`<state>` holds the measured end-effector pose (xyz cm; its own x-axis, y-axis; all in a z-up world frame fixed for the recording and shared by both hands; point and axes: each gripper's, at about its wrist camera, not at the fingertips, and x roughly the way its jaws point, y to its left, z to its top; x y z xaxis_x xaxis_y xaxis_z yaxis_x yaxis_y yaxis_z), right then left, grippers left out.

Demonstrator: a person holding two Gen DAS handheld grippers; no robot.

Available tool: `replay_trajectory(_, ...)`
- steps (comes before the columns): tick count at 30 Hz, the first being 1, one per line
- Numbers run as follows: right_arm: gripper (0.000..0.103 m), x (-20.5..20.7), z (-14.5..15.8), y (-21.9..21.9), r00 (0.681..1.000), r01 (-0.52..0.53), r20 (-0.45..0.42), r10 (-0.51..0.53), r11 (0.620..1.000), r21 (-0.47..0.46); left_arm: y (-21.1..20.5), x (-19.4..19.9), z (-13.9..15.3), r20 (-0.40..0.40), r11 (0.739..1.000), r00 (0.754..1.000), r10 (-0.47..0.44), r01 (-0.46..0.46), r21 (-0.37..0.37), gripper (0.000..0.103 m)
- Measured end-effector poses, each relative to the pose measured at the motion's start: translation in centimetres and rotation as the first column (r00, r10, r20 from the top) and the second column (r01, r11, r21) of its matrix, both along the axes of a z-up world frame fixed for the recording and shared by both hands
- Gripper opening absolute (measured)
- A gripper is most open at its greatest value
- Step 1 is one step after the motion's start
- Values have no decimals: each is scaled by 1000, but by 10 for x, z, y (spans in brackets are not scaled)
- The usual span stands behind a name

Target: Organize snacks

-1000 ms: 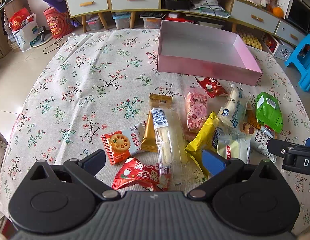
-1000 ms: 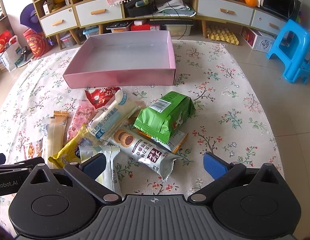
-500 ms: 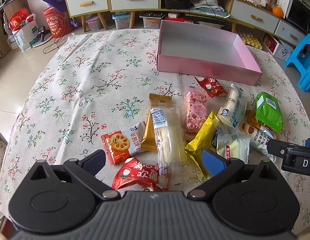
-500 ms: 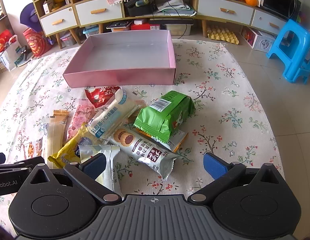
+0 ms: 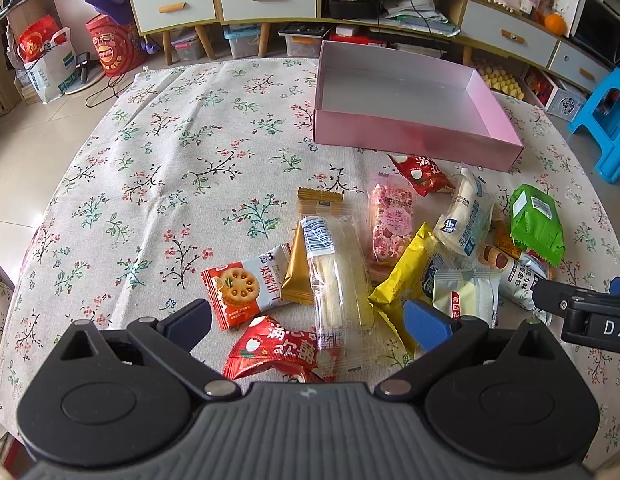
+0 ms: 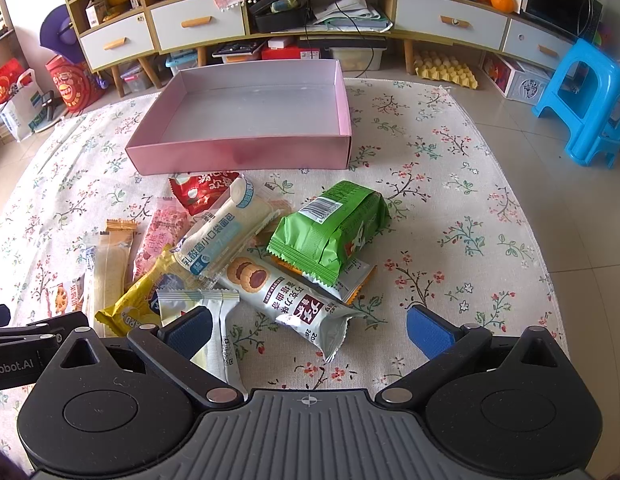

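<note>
A pile of snack packets lies on the floral tablecloth in front of an empty pink box. My left gripper is open and empty, low over a red packet, a clear long wafer pack and a cracker packet. My right gripper is open and empty, just in front of a silver cookie pack. Behind that lie a green bag and a white roll pack.
A yellow packet, a pink packet and a second red packet lie in the pile. The table's edge curves on both sides. Drawer cabinets stand behind; a blue stool stands on the right.
</note>
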<state>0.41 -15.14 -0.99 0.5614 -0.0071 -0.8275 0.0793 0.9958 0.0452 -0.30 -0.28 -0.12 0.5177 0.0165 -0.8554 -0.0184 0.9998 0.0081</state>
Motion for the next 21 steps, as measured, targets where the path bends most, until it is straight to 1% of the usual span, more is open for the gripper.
replay_trajectory(16,103,3,0,0,1000,-4,-8,4,1000,-10,0,2,0,15,1000,1000,-12,12,-3,103)
replay_trajectory(21,103,6,2,1,1000,-18,-18,18,1000,11,1,4,3,27,1000,999,-22,22,-5,103)
